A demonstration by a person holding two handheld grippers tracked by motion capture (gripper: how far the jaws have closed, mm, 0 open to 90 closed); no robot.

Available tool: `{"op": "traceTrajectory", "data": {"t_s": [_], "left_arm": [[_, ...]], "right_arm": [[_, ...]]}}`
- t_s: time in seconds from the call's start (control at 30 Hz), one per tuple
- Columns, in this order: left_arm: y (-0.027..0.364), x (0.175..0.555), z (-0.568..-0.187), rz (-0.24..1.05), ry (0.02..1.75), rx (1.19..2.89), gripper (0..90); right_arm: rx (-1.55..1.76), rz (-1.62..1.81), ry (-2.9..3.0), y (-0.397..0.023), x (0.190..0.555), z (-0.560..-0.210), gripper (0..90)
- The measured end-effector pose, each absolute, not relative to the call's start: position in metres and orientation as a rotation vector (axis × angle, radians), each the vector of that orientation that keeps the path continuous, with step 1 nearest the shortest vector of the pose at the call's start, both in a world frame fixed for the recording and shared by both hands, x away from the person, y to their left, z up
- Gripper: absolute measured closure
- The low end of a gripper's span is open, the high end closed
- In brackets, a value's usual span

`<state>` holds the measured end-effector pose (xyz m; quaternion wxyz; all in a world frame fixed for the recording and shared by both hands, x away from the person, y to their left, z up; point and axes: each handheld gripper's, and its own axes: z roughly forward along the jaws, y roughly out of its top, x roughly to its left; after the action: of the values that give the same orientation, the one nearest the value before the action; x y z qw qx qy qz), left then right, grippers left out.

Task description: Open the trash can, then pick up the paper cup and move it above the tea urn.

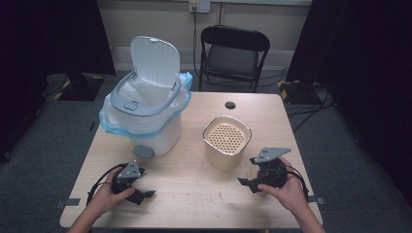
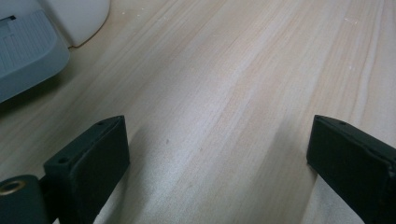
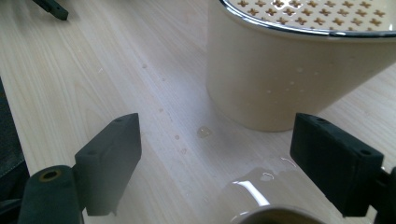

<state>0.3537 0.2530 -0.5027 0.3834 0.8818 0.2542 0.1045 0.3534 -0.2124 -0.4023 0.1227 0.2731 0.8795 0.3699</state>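
Bench [image 1: 194, 194] carries two things. Pedal bin [image 1: 145, 111] at rear left, lid [image 1: 155, 60] up and tilted back, liner bag [image 1: 109, 121] folded over its rim, pedal [image 1: 144, 151] at its base on the near side. Container w/ perforated insert [image 1: 226, 141] stands right of the bin, approx mid-right of bench, apart from it. Left hand-held gripper [image 1: 145, 193] at near left, in front of the bin. Right hand-held gripper [image 1: 245, 183] at near right, just in front of the container, w/ drops and a small puddle [image 3: 261, 179] on the bench between them. Folding chair [image 1: 233, 56] behind the bench, on the floor.
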Motion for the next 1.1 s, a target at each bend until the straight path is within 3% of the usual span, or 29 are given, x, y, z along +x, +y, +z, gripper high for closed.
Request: {"op": "traceTrajectory", "data": {"t_s": [1.1], "left_arm": [[0.253, 0.352, -0.502, 0.265, 0.657, 2.255, 4.8]], "right_arm": [[0.876, 1.03, 2.51, -0.251, 0.35, -0.398, 15.5]]}}
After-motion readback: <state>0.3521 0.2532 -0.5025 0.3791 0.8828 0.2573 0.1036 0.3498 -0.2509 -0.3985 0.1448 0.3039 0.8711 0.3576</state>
